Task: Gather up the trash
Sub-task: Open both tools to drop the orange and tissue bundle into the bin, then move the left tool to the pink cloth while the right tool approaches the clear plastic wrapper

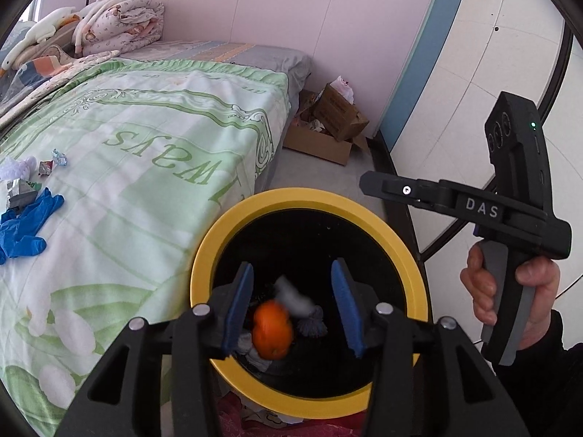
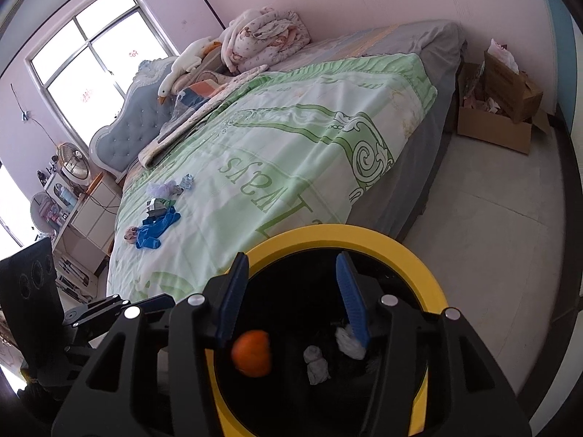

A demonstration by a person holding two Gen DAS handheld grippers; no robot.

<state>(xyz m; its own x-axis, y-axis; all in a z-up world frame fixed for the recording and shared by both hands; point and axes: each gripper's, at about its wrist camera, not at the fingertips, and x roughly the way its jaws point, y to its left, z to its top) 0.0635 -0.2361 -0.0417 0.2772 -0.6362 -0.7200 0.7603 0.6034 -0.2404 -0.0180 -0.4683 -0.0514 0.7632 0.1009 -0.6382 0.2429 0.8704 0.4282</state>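
At far left, a blue glove (image 1: 25, 224) and wrappers (image 1: 23, 182) wait on the bed (image 1: 153, 167). At lower centre, both grippers (image 1: 293, 304) (image 2: 291, 300) gape empty over the yellow-rimmed bin (image 1: 408, 255); an orange scrap (image 1: 272, 327) and blurred tissue, apparently falling, are inside.

Yellow-rimmed black bin (image 1: 204, 255), orange fruit (image 1: 272, 331), blue glove (image 1: 25, 225), green-patterned bedspread (image 1: 164, 153)
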